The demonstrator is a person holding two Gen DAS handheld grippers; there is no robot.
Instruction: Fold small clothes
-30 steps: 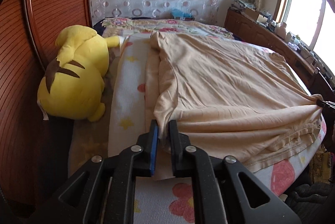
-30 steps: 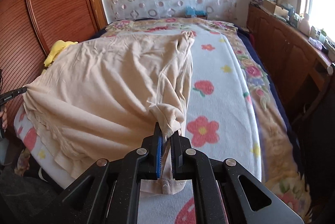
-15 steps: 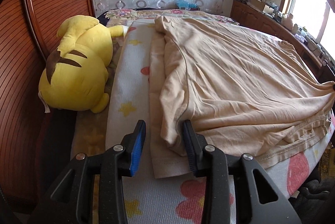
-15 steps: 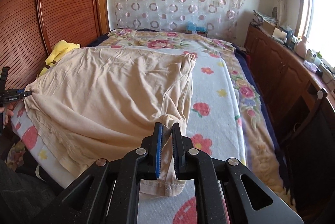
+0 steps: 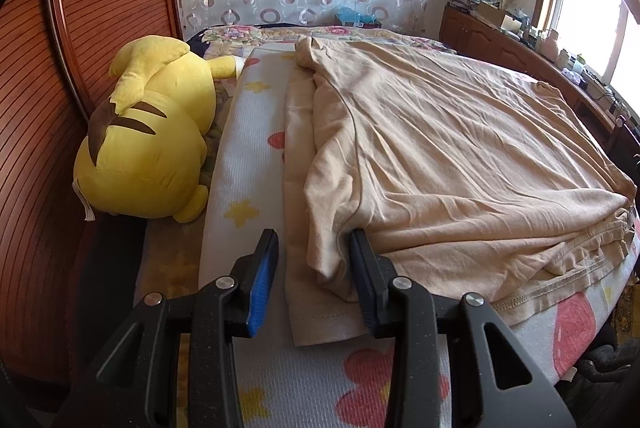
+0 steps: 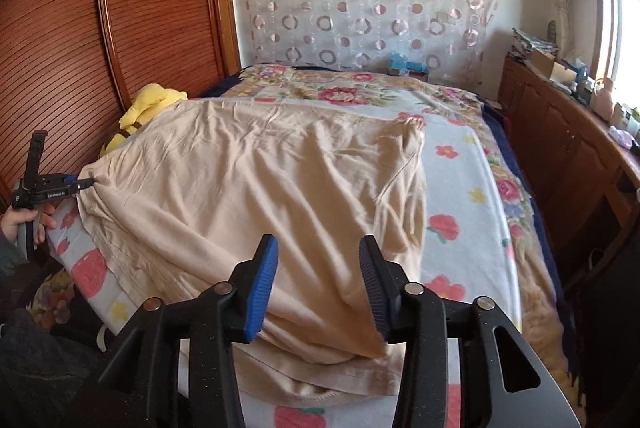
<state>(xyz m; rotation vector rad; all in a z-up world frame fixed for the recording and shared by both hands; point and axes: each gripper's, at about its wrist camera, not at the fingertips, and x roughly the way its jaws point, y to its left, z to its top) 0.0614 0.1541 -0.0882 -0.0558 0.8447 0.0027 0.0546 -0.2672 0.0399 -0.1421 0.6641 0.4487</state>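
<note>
Looking along my left gripper, I see its jaws standing apart with a fold of the beige shirt lying between them; the cloth brushes the right-hand finger, but nothing is pinched. My right gripper is opening at this moment, and the shirt's bunched edge sits loose between its fingers, free of the pads as far as I can tell.

The shirt is spread flat over the flowered blanket on the bed, covering most of its width.

From the left view alone I get the whole yellow plush toy, lying on its side against the ribbed wooden wardrobe, just beside the blanket's edge. The right view shows only a scrap of that toy poking out behind the shirt.

What the right view adds is my left hand on its handle at the far edge of the bed, the gripper's tip at the shirt's corner. From that angle I cannot judge the jaws. It also shows the blanket bare on the shirt's window side.
</note>
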